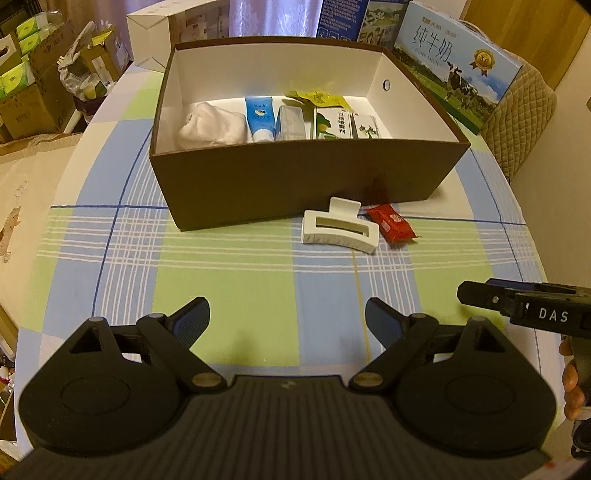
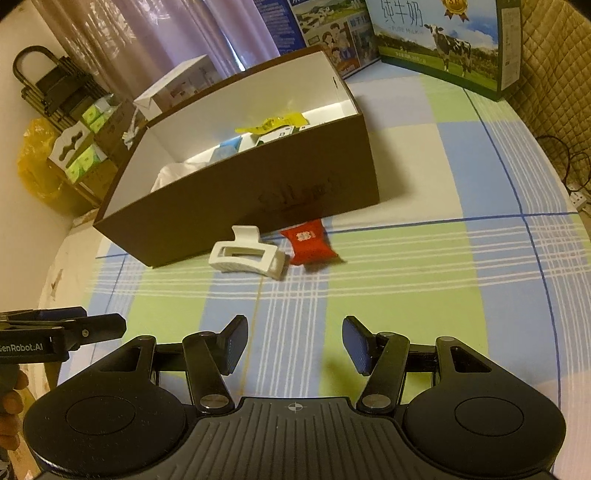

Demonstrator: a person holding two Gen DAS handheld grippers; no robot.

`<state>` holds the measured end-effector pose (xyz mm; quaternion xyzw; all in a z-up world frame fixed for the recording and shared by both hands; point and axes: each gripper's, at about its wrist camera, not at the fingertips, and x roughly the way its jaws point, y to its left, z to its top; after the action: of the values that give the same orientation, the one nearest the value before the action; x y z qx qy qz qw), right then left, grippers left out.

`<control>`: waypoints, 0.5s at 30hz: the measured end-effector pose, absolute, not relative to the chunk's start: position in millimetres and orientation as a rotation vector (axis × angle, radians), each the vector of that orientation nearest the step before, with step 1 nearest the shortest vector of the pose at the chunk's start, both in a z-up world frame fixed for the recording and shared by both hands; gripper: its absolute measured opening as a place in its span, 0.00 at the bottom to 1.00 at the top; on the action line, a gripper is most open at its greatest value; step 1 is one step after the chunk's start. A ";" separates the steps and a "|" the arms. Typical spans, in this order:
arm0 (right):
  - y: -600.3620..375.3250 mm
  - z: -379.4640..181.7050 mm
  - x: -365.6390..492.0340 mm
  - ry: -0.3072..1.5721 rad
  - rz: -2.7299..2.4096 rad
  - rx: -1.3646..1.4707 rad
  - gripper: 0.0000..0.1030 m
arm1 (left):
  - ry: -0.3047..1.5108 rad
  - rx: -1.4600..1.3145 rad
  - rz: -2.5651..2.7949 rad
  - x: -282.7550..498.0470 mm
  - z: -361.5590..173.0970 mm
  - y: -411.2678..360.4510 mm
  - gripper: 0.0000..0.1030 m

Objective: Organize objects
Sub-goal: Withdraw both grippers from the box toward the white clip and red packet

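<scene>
A brown box (image 1: 295, 184) (image 2: 258, 199) with a white inside stands on the checked tablecloth. It holds a white cloth (image 1: 212, 125), a blue tube (image 1: 260, 118), a grey case (image 1: 290, 123), small cartons (image 1: 332, 123) and a yellow packet (image 1: 317, 98) (image 2: 273, 123). In front of the box lie a white hair claw clip (image 1: 340, 229) (image 2: 247, 254) and a red packet (image 1: 391, 223) (image 2: 310, 242), side by side. My left gripper (image 1: 288, 325) hovers open and empty, nearer than the clip. My right gripper (image 2: 295, 343) is open and empty too, short of the clip and packet.
Milk cartons (image 1: 454, 70) (image 2: 443, 44) stand behind and right of the box, a white carton (image 1: 155, 33) behind it on the left. A quilted cover (image 1: 524, 118) edges the table's right side. Cardboard boxes (image 1: 29, 81) sit off the left edge. Bare tablecloth (image 1: 221, 258) lies before the box.
</scene>
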<state>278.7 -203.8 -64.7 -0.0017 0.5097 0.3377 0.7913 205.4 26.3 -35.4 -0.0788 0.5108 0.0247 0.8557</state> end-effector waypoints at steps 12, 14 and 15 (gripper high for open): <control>-200.5 -78.4 282.6 1.085 0.696 -0.083 0.53 | 1.094 -0.140 0.059 212.6 -55.4 21.9 0.86; -199.0 -80.5 283.0 1.079 0.698 -0.099 0.53 | 1.095 -0.137 0.062 214.2 -58.1 22.5 0.86; -198.0 -81.5 283.2 1.076 0.699 -0.104 0.53 | 1.095 -0.137 0.063 215.2 -59.5 22.8 0.86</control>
<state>283.2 -198.0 -81.5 -0.0485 0.5017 0.3259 0.7998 215.2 22.8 -59.5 -0.0650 0.5202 0.0301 0.8510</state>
